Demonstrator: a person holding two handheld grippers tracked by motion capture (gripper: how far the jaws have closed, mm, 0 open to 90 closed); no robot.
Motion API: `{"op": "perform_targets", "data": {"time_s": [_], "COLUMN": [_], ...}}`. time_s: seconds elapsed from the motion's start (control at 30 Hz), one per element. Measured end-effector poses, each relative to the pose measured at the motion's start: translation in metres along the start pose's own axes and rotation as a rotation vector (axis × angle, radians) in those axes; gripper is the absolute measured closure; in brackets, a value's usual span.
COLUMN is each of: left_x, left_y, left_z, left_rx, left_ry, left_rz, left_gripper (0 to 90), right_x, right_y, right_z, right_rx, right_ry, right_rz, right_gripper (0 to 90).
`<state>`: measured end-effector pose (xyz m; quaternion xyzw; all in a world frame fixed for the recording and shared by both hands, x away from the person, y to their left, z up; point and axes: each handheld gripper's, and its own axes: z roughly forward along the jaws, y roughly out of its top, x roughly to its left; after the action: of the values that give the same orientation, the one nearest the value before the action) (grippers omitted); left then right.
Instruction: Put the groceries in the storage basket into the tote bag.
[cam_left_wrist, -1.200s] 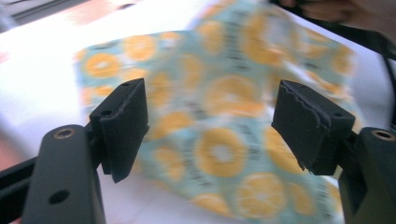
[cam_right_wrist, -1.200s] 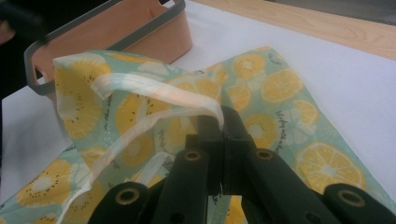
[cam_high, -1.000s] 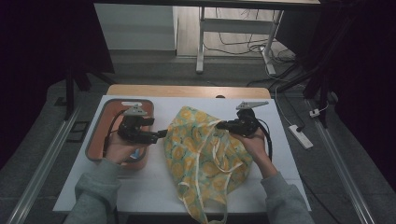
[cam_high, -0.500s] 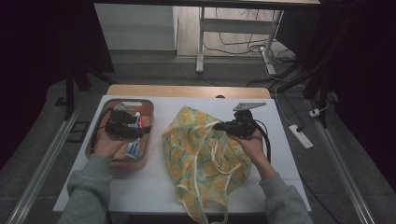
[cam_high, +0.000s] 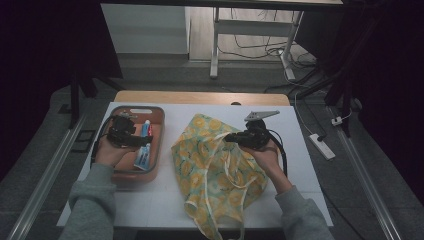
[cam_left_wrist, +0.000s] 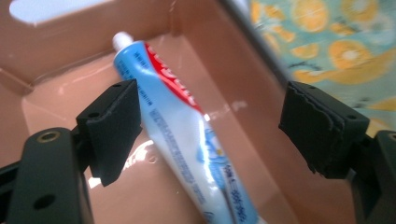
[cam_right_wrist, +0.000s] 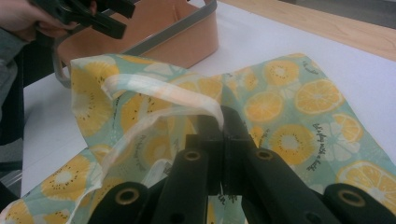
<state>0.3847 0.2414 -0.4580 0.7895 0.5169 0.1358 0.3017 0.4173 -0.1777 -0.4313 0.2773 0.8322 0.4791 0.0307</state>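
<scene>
Looks like the pick-up step: left gripper (cam_left_wrist: 210, 135), jaws just opening wide, straddles the toothpaste tube (cam_left_wrist: 187, 140) in the orange tray (cam_high: 155, 165) at left, not touching yet. Right gripper (cam_right_wrist: 223, 122) stays clamped on the fruit-print bag's rim (cam_right_wrist: 210, 105). Next it'd need to squeeze the tube.

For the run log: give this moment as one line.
left gripper: jaws open, just widening, over toothpaste tube in tray | right gripper: shut on bag
</scene>
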Motion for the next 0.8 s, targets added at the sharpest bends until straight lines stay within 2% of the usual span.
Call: {"op": "perform_targets", "data": {"time_s": [0.07, 0.2, 0.27, 0.3, 0.37, 0.4, 0.47, 0.5, 0.6, 0.7, 0.8], "left_x": [0.001, 0.005, 0.007, 0.01, 0.01, 0.011, 0.012, 0.012, 0.011, 0.011, 0.013], "left_y": [0.0, 0.004, 0.006, 0.006, 0.006, 0.007, 0.007, 0.007, 0.007, 0.006, 0.005], "left_z": [0.003, 0.019, 0.028, 0.039, 0.043, 0.05, 0.052, 0.055, 0.063, 0.066, 0.067], "left_rx": [0.006, 0.056, 0.084, 0.122, 0.139, 0.168, 0.176, 0.187, 0.231, 0.266, 0.272], "left_ry": [0.003, 0.017, 0.031, 0.048, 0.055, 0.073, 0.067, 0.06, 0.056, 0.1, 0.094], "left_rz": [-0.005, -0.033, -0.049, -0.062, -0.065, -0.069, -0.073, -0.082, -0.074, -0.085, -0.099], "left_gripper": [20.4, 20.4, 19.8, 19.8, 20.2, 20.2, 20.2, 20.0, 22.7, 27.1, 32.8], "right_x": [-0.001, -0.001, 0.0, 0.0, 0.0, 0.0, -0.001, -0.002, -0.003, -0.002, -0.002], "right_y": [-0.001, -0.001, -0.001, -0.001, -0.002, -0.002, -0.002, -0.002, -0.004, -0.004, -0.004], "right_z": [0.001, 0.002, 0.003, 0.003, 0.003, 0.002, 0.003, 0.003, 0.003, 0.003, 0.001], "right_rx": [0.005, 0.012, 0.013, 0.013, 0.01, 0.011, 0.011, 0.012, 0.02, 0.024, 0.022], "right_ry": [-0.002, -0.002, 0.0, 0.0, 0.006, 0.004, 0.005, 0.003, -0.004, -0.011, -0.012], "right_rz": [0.001, 0.001, -0.003, -0.004, -0.004, -0.004, 0.0, 0.001, 0.009, 0.005, 0.002], "right_gripper": [88.4, 88.4, 88.4, 88.4, 88.4, 88.4, 88.4, 88.4, 88.4, 88.4, 88.4]}}
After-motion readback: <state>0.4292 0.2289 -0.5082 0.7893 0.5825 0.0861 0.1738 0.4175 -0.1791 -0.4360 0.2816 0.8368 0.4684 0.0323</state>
